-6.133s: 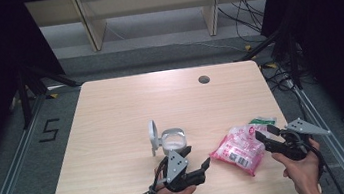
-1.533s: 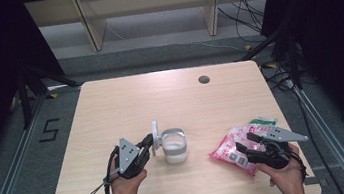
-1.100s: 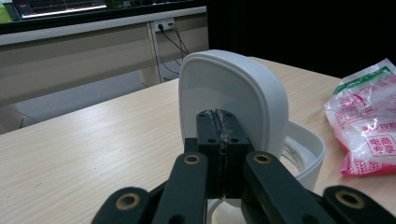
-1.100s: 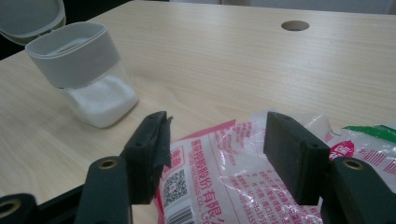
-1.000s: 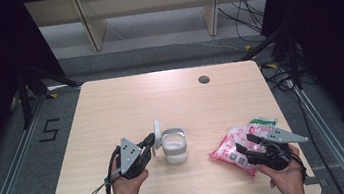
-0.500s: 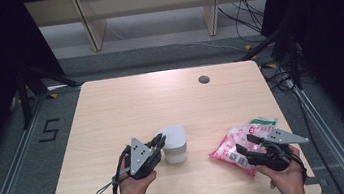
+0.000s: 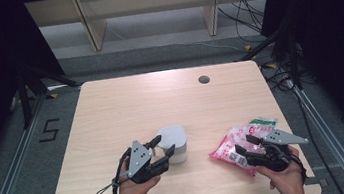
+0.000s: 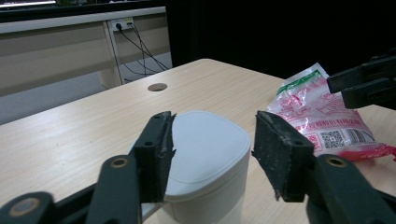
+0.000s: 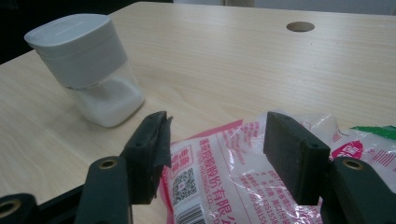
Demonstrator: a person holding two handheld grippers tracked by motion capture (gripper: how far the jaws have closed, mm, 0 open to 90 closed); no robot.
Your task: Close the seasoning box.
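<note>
A clear container (image 7: 175, 141) with a white lid and white powder stands upright on the table's near middle. My left gripper (image 7: 164, 146) reaches it from the left. In the left gripper view the jaws of my left gripper (image 8: 212, 140) have just been opening. The lid of the container (image 8: 205, 149) lies between them, clear of the right pad. A pink printed bag (image 7: 236, 141) lies flat at the near right. My right gripper (image 7: 244, 149) stands open at its near edge. In the right gripper view the bag (image 9: 224, 172) lies below the spread jaws of my right gripper (image 9: 217, 140). The container (image 9: 88, 60) stands beyond.
The wooden table (image 7: 136, 107) has a round cable hole (image 7: 203, 79) at its far right. The right gripper (image 8: 364, 84) shows at the right edge of the left gripper view. Shelving legs and cables lie on the floor beyond the table.
The container's lid stood up open a second ago and now lies shut. My left gripper moved right to the container and its jaws spread. The right gripper and bag kept still.
</note>
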